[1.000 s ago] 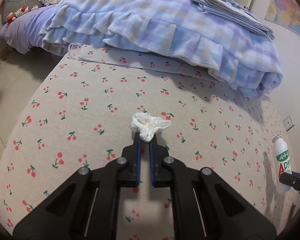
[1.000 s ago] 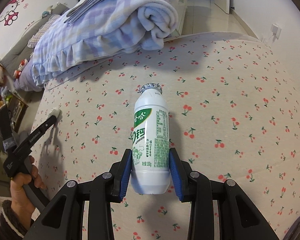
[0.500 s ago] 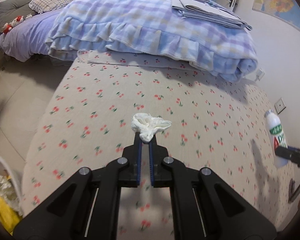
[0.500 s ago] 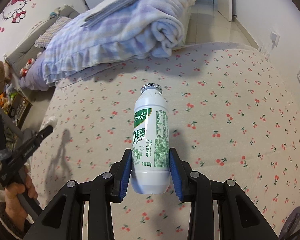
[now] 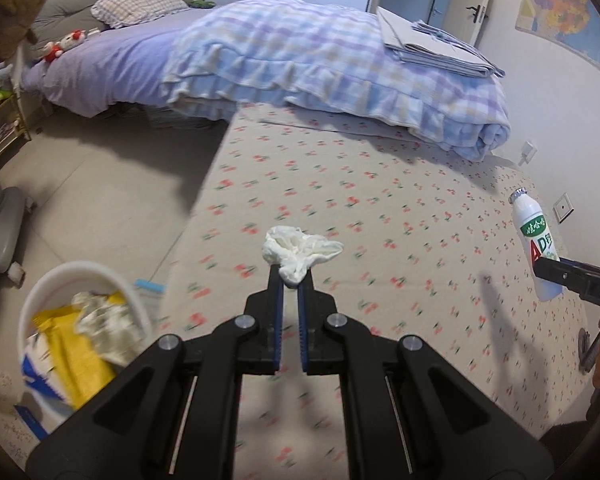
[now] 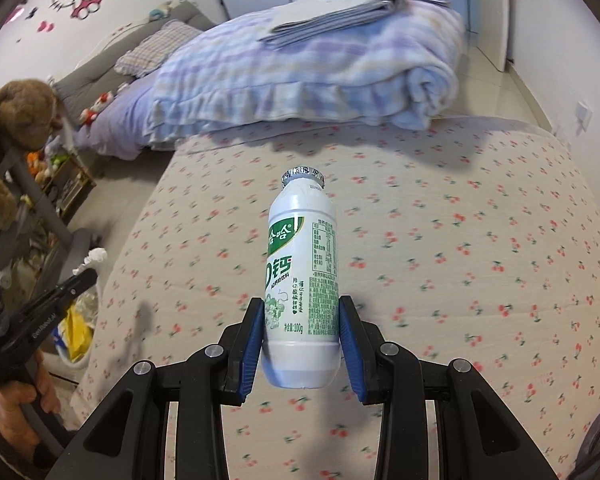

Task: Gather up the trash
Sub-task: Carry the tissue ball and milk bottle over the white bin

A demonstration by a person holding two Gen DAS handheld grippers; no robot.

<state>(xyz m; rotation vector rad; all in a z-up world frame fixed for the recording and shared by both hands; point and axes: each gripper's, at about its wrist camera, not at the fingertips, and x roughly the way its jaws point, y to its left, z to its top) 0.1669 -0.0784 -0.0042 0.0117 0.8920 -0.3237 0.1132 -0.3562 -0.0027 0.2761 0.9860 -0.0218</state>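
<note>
Now the white bin [image 5: 40,300], half full of wrappers, has come into the left wrist view beside the cherry-print mattress [image 5: 380,208], where a second ago only bedding showed, so both pieces of trash look lifted and on their way to it. Above the mattress edge nearest the bin, the left gripper [image 5: 291,280] pinches a crumpled tissue [image 5: 296,250], jaws nearly closed. Farther from the bin, the right gripper [image 6: 302,332] clamps a white drink bottle [image 6: 302,280] by its base, jaws moderately apart.

cherry-print bed [image 5: 380,208], folded plaid blanket [image 5: 340,64] at its far end (sheets [image 5: 432,46] on top)
</note>
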